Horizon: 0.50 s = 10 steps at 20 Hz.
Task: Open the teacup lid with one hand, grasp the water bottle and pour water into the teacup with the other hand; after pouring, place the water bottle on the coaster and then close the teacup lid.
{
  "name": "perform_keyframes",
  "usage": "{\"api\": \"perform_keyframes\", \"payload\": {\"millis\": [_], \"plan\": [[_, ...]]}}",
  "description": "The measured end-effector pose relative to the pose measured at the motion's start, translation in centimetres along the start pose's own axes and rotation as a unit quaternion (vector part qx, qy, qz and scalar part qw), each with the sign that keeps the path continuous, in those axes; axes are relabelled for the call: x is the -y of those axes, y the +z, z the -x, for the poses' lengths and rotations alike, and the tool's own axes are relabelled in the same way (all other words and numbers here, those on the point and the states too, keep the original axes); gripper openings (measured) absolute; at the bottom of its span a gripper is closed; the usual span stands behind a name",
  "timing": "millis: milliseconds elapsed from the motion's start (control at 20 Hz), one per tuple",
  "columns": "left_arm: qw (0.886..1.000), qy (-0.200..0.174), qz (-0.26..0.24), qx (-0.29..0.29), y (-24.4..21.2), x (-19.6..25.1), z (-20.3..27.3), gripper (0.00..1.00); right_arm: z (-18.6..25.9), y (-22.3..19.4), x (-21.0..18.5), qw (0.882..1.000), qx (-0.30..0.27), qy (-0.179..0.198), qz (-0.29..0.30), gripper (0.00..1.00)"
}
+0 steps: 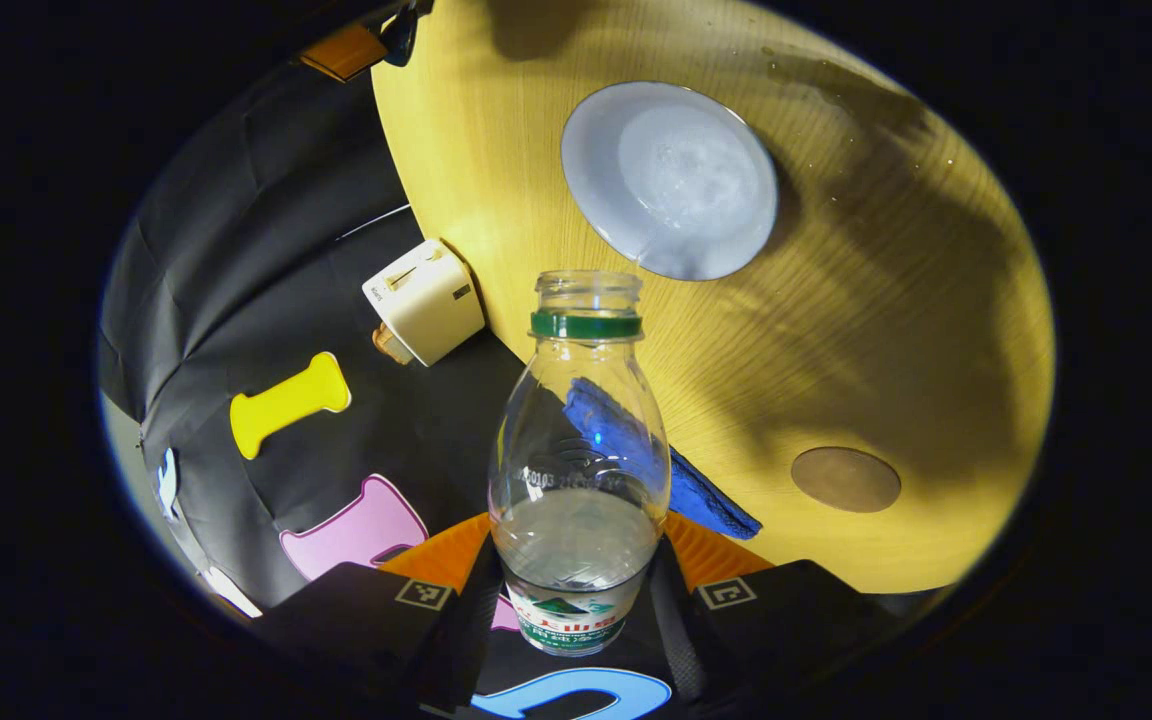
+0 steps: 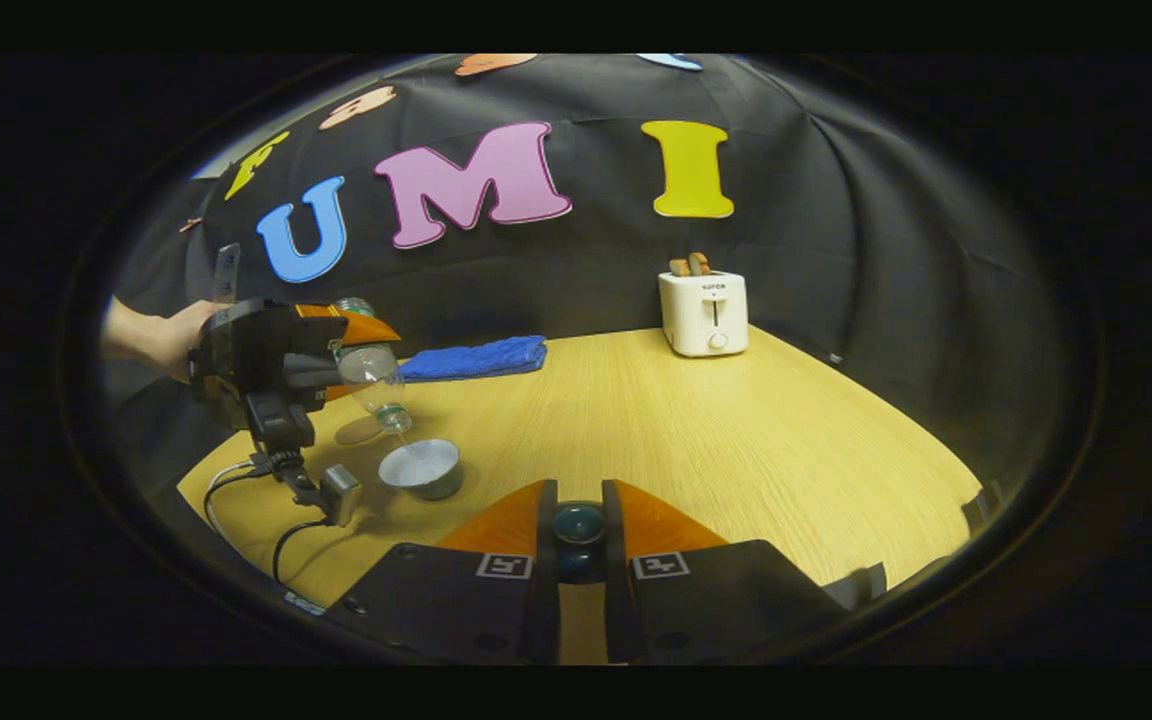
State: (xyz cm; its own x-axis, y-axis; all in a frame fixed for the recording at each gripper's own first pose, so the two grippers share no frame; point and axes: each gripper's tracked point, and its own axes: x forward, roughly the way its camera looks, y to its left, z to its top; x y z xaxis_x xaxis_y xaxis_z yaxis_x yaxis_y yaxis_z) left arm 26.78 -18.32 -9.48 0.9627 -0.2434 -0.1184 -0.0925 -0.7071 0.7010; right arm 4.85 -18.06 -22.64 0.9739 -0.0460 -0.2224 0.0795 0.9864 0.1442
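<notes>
My left gripper (image 1: 576, 585) is shut on a clear, capless water bottle (image 1: 576, 470) with a green neck ring, partly full. Its mouth points toward the open grey teacup (image 1: 671, 180), which holds water. The brown round coaster (image 1: 846, 479) lies on the table beside the cup. In the right gripper view the bottle (image 2: 376, 385) tilts mouth-down just above the teacup (image 2: 421, 467), held by the left gripper (image 2: 356, 365) and a hand (image 2: 161, 340). My right gripper (image 2: 578, 540) is shut on the dark teal teacup lid (image 2: 578, 525), held above the table right of the cup.
A folded blue towel (image 2: 476, 358) lies at the table's back edge, and a white toaster (image 2: 704, 312) stands at the back right. Cables and a small box (image 2: 340, 493) hang below the left gripper near the cup. The round wooden table (image 2: 736, 450) spreads to the right.
</notes>
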Motion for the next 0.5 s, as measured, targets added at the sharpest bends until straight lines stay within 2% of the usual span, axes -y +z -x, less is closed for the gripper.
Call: {"api": "perform_keyframes", "payload": {"millis": [100,150,300,350,450,500], "plan": [[1.000,-0.003,-0.004,0.000,0.1,0.1,0.0,0.74,0.1,0.1,-0.1,1.000,0.001,0.000,0.001,0.27],[1.000,-0.004,-0.004,-0.001,0.1,0.2,0.0,0.74,0.0,0.1,-0.2,1.000,0.001,0.001,0.003,0.27],[1.000,-0.005,-0.001,0.000,0.2,0.2,0.0,0.74,-0.1,0.6,-0.1,1.000,0.005,-0.002,0.006,0.17],[1.000,-0.006,0.000,0.001,0.2,0.3,-0.1,0.74,-0.2,0.9,-0.1,1.000,0.008,-0.003,0.002,0.27],[1.000,-0.006,0.008,0.002,0.4,0.3,-0.1,0.74,-0.4,1.2,-0.2,1.000,0.011,-0.004,-0.006,0.26],[1.000,-0.007,0.016,0.002,0.3,0.5,0.0,0.74,-0.4,1.3,-0.3,1.000,0.011,-0.005,-0.008,0.21]]}}
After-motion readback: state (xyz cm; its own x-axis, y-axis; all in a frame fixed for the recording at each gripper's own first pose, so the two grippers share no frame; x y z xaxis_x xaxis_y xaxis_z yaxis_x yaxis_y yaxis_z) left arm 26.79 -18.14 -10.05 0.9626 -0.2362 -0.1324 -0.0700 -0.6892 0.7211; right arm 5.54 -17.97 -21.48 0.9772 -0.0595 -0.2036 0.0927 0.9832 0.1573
